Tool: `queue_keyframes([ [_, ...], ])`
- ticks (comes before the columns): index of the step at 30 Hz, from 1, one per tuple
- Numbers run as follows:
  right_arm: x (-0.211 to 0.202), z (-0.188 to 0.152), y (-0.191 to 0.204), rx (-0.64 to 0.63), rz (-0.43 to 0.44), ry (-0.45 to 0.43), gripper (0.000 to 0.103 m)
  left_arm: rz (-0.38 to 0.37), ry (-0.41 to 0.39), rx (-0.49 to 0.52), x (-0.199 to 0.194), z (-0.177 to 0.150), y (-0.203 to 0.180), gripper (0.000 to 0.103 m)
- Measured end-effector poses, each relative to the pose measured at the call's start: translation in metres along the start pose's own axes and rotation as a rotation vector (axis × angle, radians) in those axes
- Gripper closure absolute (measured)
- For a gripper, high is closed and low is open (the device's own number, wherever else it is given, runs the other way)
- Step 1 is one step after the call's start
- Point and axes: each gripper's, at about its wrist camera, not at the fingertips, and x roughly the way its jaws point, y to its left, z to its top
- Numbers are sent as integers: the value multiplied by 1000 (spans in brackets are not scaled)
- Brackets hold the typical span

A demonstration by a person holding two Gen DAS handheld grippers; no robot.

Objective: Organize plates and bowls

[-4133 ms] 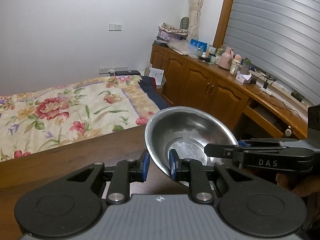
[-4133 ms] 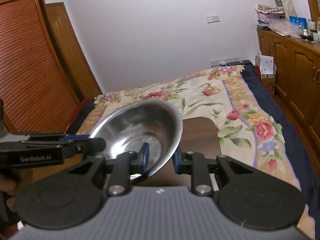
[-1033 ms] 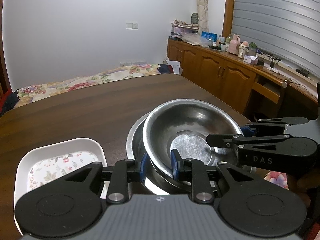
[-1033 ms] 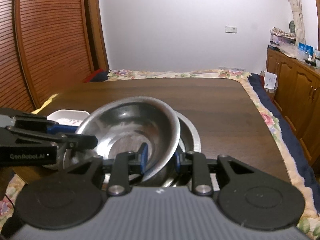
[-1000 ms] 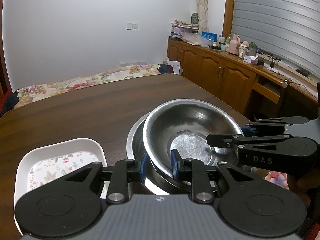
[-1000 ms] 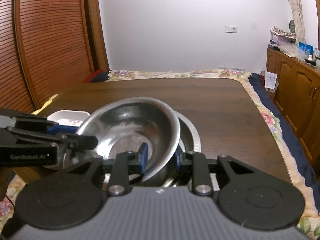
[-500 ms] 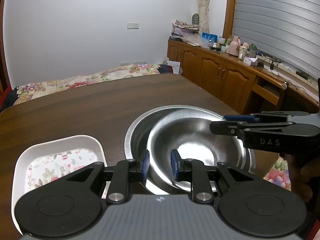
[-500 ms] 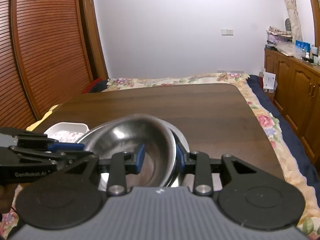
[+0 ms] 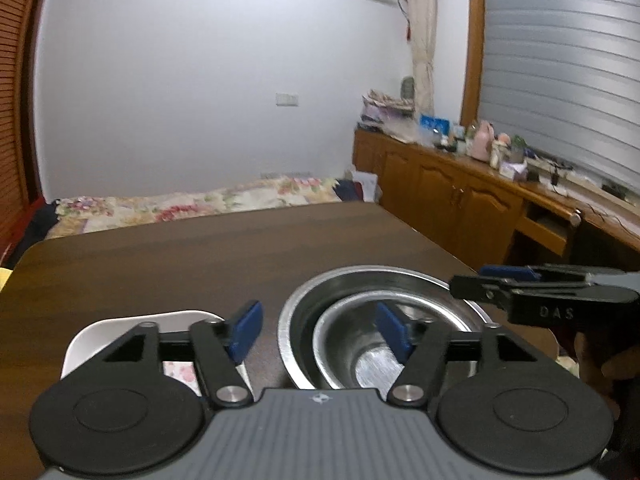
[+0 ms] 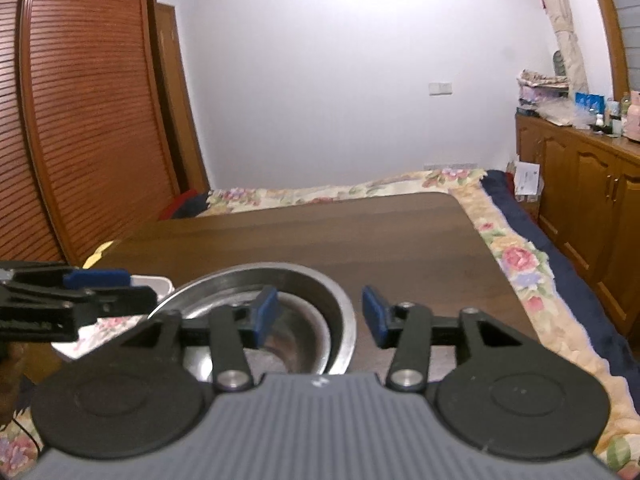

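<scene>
A smaller steel bowl [image 9: 360, 344] sits nested inside a larger steel bowl [image 9: 332, 284] on the dark wooden table [image 9: 200, 256]. My left gripper [image 9: 320, 330] is open and empty, its blue pads astride the bowls' left rim. My right gripper [image 10: 320, 314] is open and empty over the right rim of the larger steel bowl [image 10: 340, 300]; the inner bowl [image 10: 296, 332] shows behind its left finger. A white floral dish [image 9: 112, 332] lies left of the bowls; it also shows in the right wrist view [image 10: 104, 328].
The table's right edge [image 10: 496, 268] borders a floral bedspread [image 10: 520, 264]. Wooden cabinets [image 9: 460, 204] with clutter on top stand along the right wall. A slatted wooden wardrobe [image 10: 80, 120] stands at the left.
Both grippers have opened and let go of the smaller bowl, which now rests inside the larger one. Both grippers have drawn back and up a little.
</scene>
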Motion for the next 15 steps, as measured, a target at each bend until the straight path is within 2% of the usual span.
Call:
queue_keyframes([
  [6,7,-11,-5,14,-6,-22,49,43,-12,10,8,-13,-2,33],
  [10,13,-20,-4,9,-13,-21,49,43,4,2,15,-24,-1,33],
  [15,13,-29,-3,19,-32,-67,49,44,8,-10,18,-28,-2,34],
])
